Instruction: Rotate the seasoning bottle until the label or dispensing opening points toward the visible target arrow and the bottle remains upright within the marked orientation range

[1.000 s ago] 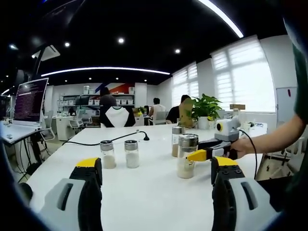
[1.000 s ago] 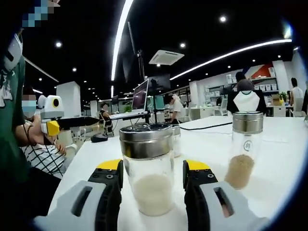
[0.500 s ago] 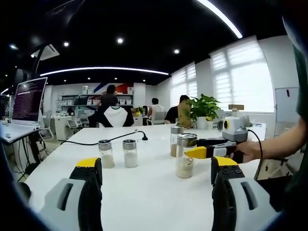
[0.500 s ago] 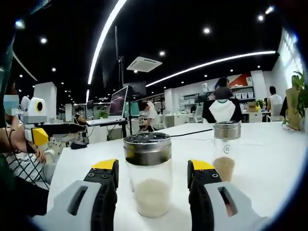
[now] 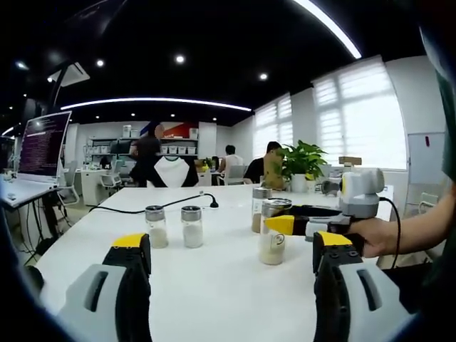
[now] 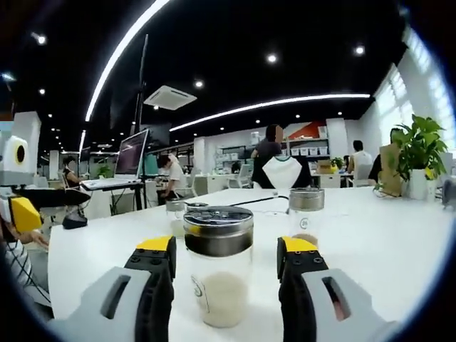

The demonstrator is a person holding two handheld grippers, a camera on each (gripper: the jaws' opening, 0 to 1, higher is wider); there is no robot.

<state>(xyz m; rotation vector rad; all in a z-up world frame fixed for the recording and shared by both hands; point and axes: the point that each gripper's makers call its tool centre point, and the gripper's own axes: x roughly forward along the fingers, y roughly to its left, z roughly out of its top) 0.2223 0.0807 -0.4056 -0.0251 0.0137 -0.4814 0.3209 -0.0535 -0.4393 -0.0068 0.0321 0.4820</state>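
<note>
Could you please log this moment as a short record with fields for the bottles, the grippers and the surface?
surface: white table
held bottle: seasoning bottle, upright, pale granules, metal lid, between the right gripper jaws
bottle contact: jaws beside it, gap visible
other bottles: pair of small shakers; brown-filled bottle behind
left gripper: open, holding nothing
background: potted plant

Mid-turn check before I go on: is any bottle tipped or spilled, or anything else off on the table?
Nothing stands out. The bottle stands upright between the open jaws of the right tool, lid on. The other three bottles are upright too, and no spill shows on the table. No target arrow is visible.
</note>
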